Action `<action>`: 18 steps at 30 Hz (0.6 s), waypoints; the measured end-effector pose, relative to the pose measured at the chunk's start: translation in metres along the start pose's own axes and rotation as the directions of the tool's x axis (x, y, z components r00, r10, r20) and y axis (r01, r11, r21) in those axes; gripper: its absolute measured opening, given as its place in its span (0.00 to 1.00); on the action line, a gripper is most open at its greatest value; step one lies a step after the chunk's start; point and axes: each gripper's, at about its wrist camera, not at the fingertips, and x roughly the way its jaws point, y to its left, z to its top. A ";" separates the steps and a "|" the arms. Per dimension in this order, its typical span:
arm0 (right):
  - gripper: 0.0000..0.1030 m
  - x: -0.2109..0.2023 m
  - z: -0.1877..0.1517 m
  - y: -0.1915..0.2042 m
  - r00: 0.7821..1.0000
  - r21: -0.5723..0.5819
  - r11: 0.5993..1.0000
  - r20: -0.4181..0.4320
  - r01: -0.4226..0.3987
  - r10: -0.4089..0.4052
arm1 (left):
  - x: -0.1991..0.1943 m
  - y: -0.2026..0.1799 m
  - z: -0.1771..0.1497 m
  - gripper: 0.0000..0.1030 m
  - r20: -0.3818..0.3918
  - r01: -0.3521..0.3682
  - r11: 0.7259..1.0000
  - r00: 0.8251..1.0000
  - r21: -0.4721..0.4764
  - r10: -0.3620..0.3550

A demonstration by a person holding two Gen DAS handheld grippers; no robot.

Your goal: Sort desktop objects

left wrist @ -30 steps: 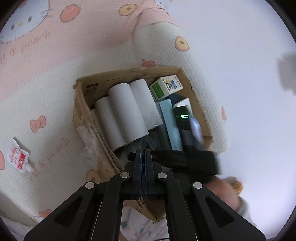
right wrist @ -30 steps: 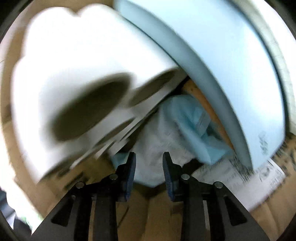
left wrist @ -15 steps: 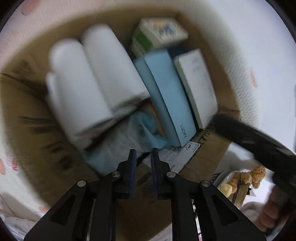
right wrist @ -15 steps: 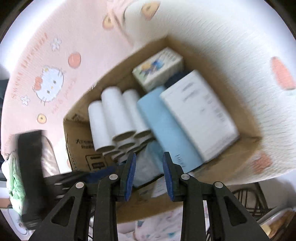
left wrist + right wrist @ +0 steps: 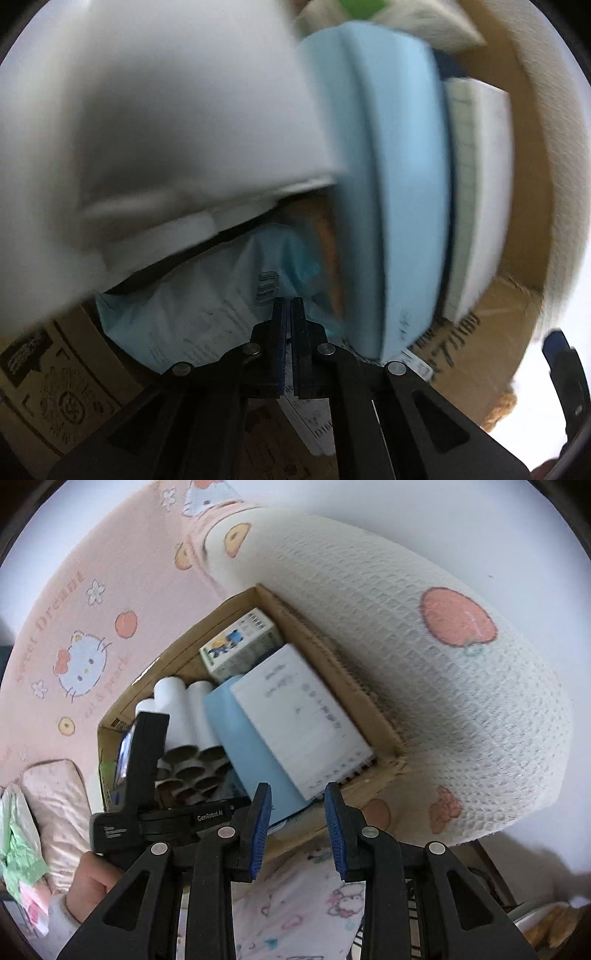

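An open cardboard box (image 5: 332, 657) holds several white paper tubes (image 5: 177, 698), a light blue box (image 5: 240, 731), a white printed box (image 5: 295, 709) and a small green-and-white carton (image 5: 240, 646). My left gripper (image 5: 288, 306) is deep inside, pointing down. Its jaws are closing to a thin slit on the film of a crumpled blue plastic packet (image 5: 207, 314) at the bottom. The tubes (image 5: 166, 110) and blue box (image 5: 399, 184) crowd either side. The right gripper (image 5: 297, 812) hangs open above the box's near edge, with nothing between its fingers.
A rolled white waffle blanket (image 5: 424, 664) presses against the box's right side. The pink cartoon-print sheet (image 5: 92, 609) lies behind. A person's hand (image 5: 92, 875) holds the left gripper's black body (image 5: 147, 768). A pale green cloth (image 5: 18, 849) sits far left.
The left gripper has dropped from above the box down to the packet, parting its jaws briefly and closing them again. The right gripper has risen out of the box and stayed open.
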 end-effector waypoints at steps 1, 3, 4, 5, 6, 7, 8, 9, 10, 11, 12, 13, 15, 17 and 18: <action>0.26 -0.002 0.000 -0.002 1.000 0.005 1.000 0.006 0.001 -0.001 | 0.001 0.001 0.002 0.02 -0.005 -0.029 1.000 1.000 -0.001 0.029; 0.26 -0.003 -0.002 -0.001 1.000 0.001 1.000 0.019 0.004 -0.004 | 0.005 0.000 0.005 0.02 -0.024 -0.058 0.998 0.998 0.000 0.058; 0.26 -0.004 -0.001 -0.001 1.000 -0.001 1.000 0.026 0.002 -0.002 | 0.007 -0.001 0.007 0.02 -0.035 -0.067 0.998 0.997 0.000 0.067; 0.26 -0.006 0.000 -0.002 0.999 -0.003 1.000 0.034 -0.002 0.002 | 0.008 -0.002 0.009 0.02 -0.031 -0.065 0.998 0.997 -0.001 0.065; 0.26 -0.008 0.000 -0.002 0.999 -0.003 1.000 0.040 -0.003 0.003 | 0.007 -0.002 0.010 0.01 -0.026 -0.058 0.998 0.998 -0.005 0.058; 0.26 -0.010 0.001 -0.003 0.999 -0.002 1.000 0.044 -0.004 0.004 | 0.007 -0.001 0.012 0.02 -0.022 -0.055 0.998 0.998 -0.006 0.055; 0.26 -0.012 0.002 -0.003 0.999 -0.004 1.000 0.045 -0.003 0.004 | 0.006 -0.001 0.014 0.02 -0.014 -0.054 0.999 0.998 -0.003 0.054; 0.26 -0.012 0.002 -0.003 0.999 -0.006 1.000 0.044 -0.002 0.002 | 0.006 0.000 0.015 0.02 -0.002 -0.056 0.998 0.998 0.004 0.056; 0.26 -0.011 0.002 -0.003 0.999 -0.005 1.000 0.043 -0.001 0.002 | 0.006 0.002 0.016 0.02 0.010 -0.061 0.998 0.998 0.009 0.061; 0.26 -0.011 0.002 -0.003 0.999 -0.004 1.000 0.040 -0.002 0.003 | 0.006 0.003 0.017 0.02 0.017 -0.066 0.998 0.998 0.012 0.066; 0.26 -0.009 0.002 -0.002 0.999 -0.004 1.000 0.032 -0.004 0.004 | 0.006 0.004 0.017 0.02 0.019 -0.069 0.997 0.997 0.016 0.069; 0.26 -0.008 0.002 -0.001 1.000 -0.007 1.000 0.025 -0.007 0.007 | 0.005 0.005 0.016 0.02 0.018 -0.067 0.998 0.998 0.017 0.067; 0.26 -0.006 0.000 0.004 1.000 -0.020 1.000 0.016 -0.021 0.021 | 0.004 0.008 0.014 0.02 -0.003 -0.057 0.998 0.998 -0.001 0.057; 0.26 -0.005 -0.003 0.007 1.000 -0.028 0.999 0.008 -0.030 0.030 | -0.002 0.010 0.012 0.05 -0.017 -0.042 0.999 0.999 -0.021 0.042; 0.26 -0.005 -0.005 0.009 1.000 -0.030 0.999 0.004 -0.030 0.030 | -0.006 0.010 0.010 0.10 -0.015 -0.041 0.999 0.999 -0.023 0.041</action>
